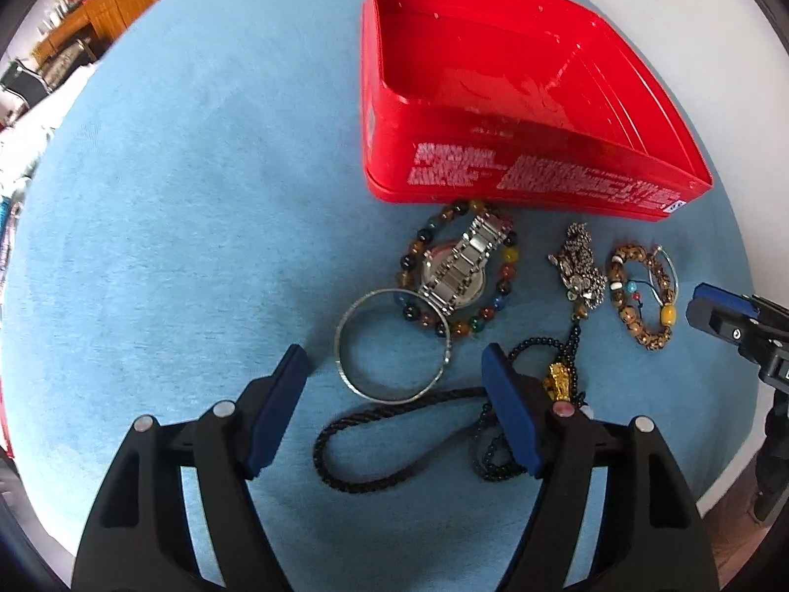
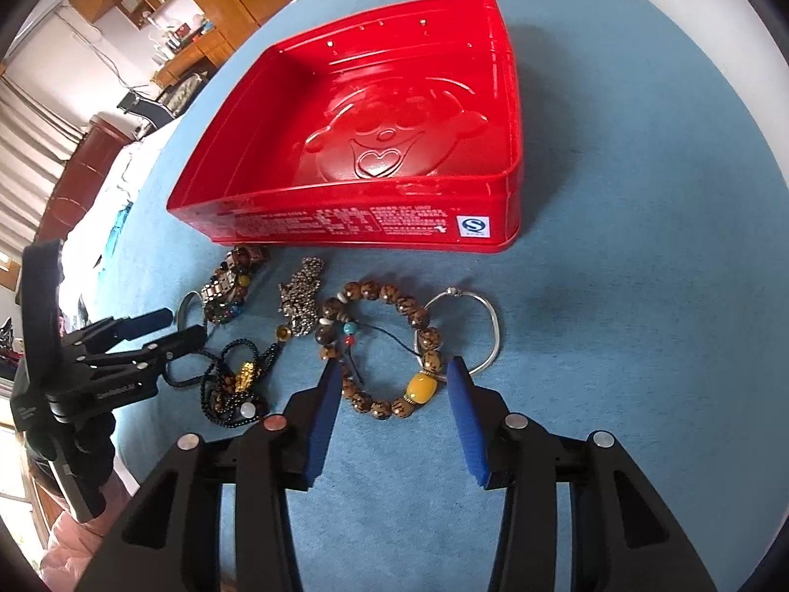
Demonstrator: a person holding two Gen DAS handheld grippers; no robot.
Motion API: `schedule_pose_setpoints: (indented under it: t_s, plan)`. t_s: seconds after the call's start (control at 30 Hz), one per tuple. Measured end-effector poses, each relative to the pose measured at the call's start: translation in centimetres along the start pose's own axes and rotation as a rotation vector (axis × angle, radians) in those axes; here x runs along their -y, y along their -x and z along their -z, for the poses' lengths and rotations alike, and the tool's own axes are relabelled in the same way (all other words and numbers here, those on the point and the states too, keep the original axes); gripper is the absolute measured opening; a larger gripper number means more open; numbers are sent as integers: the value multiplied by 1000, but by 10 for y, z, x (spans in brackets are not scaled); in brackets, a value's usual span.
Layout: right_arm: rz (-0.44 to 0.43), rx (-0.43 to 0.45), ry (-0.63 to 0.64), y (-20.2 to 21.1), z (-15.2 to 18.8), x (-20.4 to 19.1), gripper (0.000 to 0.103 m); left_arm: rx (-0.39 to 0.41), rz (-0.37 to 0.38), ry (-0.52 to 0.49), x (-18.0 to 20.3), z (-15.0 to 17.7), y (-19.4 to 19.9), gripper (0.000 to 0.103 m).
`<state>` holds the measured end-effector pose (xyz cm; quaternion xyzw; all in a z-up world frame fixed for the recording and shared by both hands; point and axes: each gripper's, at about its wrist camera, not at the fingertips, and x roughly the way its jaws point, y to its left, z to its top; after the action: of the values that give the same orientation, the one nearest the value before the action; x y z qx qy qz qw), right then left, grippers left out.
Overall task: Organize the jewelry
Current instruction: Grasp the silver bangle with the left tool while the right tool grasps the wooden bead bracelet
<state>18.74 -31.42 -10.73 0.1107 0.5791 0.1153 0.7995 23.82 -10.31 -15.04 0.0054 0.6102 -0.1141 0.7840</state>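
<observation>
Left of centre in the left wrist view, the left gripper (image 1: 394, 375) stands open and empty over the silver bangle (image 1: 393, 345), one pad above a black cord (image 1: 394, 439); closing here could snag cord and bangle together. The bangle overlaps a beaded bracelet (image 1: 456, 271) and watch (image 1: 458, 266), which might drag along. Right of these, a chain heap (image 1: 579, 271) lies tangled. In the right wrist view, lower centre, the right gripper (image 2: 394, 385) is open around the brown bead bracelet (image 2: 379, 345), pads not pressing; its silver ring (image 2: 473, 330) may catch. The red tray (image 2: 345, 227), upper centre, is empty.
</observation>
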Motion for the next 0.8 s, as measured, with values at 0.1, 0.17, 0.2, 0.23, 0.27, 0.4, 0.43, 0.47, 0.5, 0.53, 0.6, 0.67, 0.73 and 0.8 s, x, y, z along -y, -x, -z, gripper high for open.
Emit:
schedule_pose_setpoints:
  t_s: [0.1,0.17,0.2,0.23,0.27,0.4,0.43,0.47,0.5,0.53,0.6,0.67,0.73,0.8]
  plan:
    - [-2,-4,1,-3,-2,0,44,6,-3,-10,-4,-2,-4,70]
    - [-2,-8,3,-4,-2,0,44,9,-26,-15,-6,-7,-7,59]
    - [-2,-8,3,-5,-2,0,44,10,-34,-18,-6,-8,-8,57]
    - [-1,-9,3,-6,-3,0,44,10,-36,-21,-7,-10,-8,55]
    - [1,-9,0,-6,-4,1,44,10,-38,-23,-8,-12,-8,54]
    - [11,-3,-9,-7,-7,3,45,19,-52,-26,-10,-16,-5,48]
    - [14,-3,-11,-7,-8,4,45,23,-52,-24,-12,-17,-5,48]
    - [16,-4,-13,-7,-8,4,45,24,-54,-22,-10,-16,-5,48]
    - [19,-5,-14,-8,-9,5,45,25,-56,-17,-9,-16,-6,48]
    - [19,-6,-17,-8,-9,7,45,27,-52,-13,-10,-15,-4,48]
    - [20,-3,-28,-6,-10,11,45,42,-46,-10,-9,-3,12,48]
    - [26,9,-35,-3,-13,14,45,67,-45,-8,-8,3,25,48]
    - [33,12,-34,-3,-14,15,45,94,-39,-9,-10,6,39,48]
    - [31,0,-27,-6,-15,13,45,115,-38,-8,-11,6,51,48]
